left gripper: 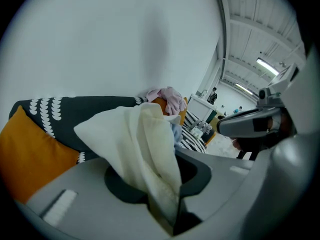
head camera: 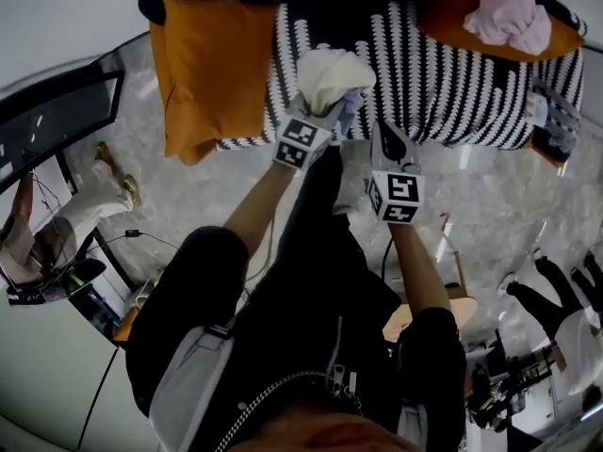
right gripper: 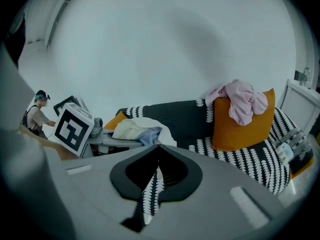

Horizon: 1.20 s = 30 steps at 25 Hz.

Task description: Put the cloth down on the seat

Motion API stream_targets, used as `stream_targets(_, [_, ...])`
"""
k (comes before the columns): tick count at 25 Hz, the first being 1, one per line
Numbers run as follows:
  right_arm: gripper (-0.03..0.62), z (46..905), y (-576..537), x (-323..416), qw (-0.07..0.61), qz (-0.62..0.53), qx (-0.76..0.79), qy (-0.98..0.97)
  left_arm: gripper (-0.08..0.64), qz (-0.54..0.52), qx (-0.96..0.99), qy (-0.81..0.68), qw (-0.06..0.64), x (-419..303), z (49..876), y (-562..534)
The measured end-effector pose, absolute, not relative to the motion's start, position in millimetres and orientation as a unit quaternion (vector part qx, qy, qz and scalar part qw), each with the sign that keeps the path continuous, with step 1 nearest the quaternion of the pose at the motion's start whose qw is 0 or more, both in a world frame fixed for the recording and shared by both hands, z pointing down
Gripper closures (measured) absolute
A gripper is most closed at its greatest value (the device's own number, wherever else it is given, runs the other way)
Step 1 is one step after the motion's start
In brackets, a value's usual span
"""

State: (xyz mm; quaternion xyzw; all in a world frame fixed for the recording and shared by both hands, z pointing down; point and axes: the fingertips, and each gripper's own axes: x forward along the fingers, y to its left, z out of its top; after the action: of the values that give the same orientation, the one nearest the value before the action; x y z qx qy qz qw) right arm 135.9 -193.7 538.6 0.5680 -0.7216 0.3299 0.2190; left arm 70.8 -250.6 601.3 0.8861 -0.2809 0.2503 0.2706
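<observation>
A cream cloth (head camera: 330, 73) with a pale blue piece bunched in it hangs just over the front edge of the black-and-white patterned sofa seat (head camera: 443, 73). My left gripper (head camera: 330, 109) is shut on it from below. In the left gripper view the cloth (left gripper: 135, 139) rises out of the pinched jaws of the left gripper (left gripper: 172, 184). My right gripper (head camera: 384, 132) sits close to its right, shut and holding nothing. In the right gripper view the right gripper (right gripper: 156, 156) shows only a thin slit, with the cloth (right gripper: 140, 129) to its left and the seat (right gripper: 240, 156) beyond.
An orange cushion (head camera: 212, 64) lies at the seat's left end. Another (head camera: 452, 17) at the right carries a pink garment (head camera: 509, 8). Small items (head camera: 556, 111) sit on the sofa's right end. A person (head camera: 47, 234) stands at left, and legs (head camera: 556, 299) show at right.
</observation>
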Motion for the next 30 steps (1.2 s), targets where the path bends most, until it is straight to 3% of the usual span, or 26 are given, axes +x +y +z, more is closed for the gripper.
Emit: stream_targets(30, [0.593,651,-148,159,0.232,0.429,0.575,-0.658,0.453,0.320,0.864,-0.256,0.291,94,770,-253])
